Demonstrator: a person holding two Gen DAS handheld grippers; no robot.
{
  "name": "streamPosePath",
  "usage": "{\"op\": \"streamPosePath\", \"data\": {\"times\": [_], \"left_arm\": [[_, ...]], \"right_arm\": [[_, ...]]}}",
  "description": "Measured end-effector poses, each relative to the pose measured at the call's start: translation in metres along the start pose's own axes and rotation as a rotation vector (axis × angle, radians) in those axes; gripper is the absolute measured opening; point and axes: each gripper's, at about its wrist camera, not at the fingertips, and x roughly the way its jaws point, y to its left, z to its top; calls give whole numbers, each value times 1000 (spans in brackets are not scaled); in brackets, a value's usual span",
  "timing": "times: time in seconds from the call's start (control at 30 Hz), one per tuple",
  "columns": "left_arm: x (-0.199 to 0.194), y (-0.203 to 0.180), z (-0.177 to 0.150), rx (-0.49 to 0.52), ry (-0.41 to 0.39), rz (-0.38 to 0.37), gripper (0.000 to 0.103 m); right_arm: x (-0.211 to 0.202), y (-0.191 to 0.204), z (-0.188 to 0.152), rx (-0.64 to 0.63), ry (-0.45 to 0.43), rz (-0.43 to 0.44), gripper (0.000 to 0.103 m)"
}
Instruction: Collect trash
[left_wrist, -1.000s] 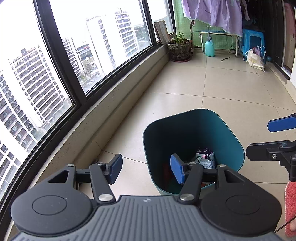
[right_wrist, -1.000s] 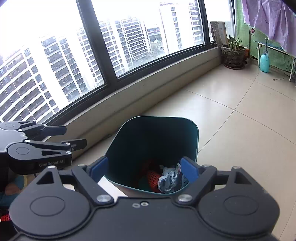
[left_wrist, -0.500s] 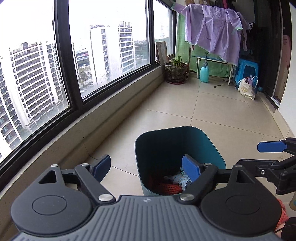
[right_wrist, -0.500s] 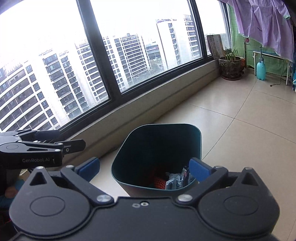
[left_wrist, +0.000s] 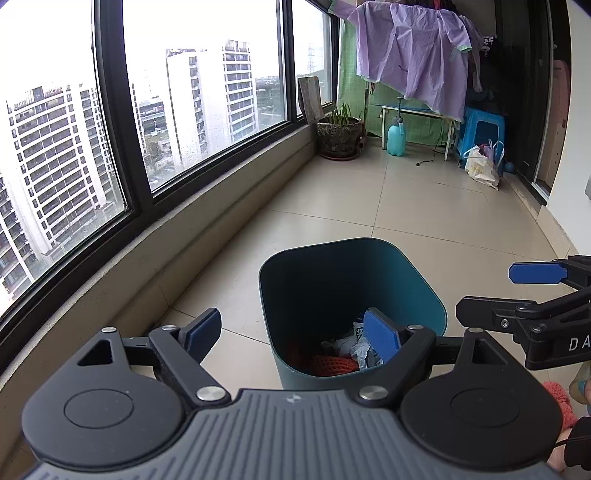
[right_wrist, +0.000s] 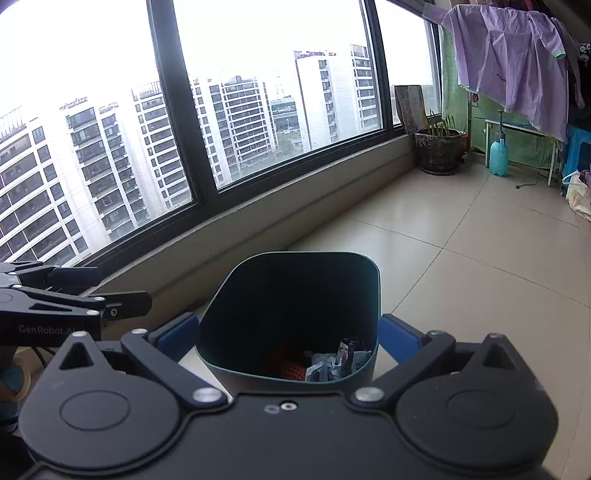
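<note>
— What does the left wrist view give?
— The left gripper (left_wrist: 291, 330) spread wide and empty above the teal bin (left_wrist: 424, 291); a white bag (left_wrist: 480, 168) lies far beyond the bin.
— And the right wrist view?
— The right gripper (right_wrist: 288, 334) straddles the bin (right_wrist: 295, 291) without touching; crumpled trash (right_wrist: 332, 362) lies inside.

A: The trash bin (left_wrist: 417, 291) is teal, darker inside. That netted lump (left_wrist: 334, 365) in it?
B: Orange-red mesh, beside crumpled white-and-grey wrappers (left_wrist: 352, 345).
A: The finger pads (left_wrist: 380, 334)?
B: Blue, on black arms. Lilac garment (right_wrist: 517, 62), beige floor tiles (right_wrist: 461, 258).
</note>
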Motion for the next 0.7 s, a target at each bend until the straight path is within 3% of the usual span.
{"op": "streamPosePath", "data": {"times": [0.7], "left_arm": [[-2,-5,-3,27,-9,-17,85]], "right_arm": [[0,7,-1,1,-11,-32,103]]}}
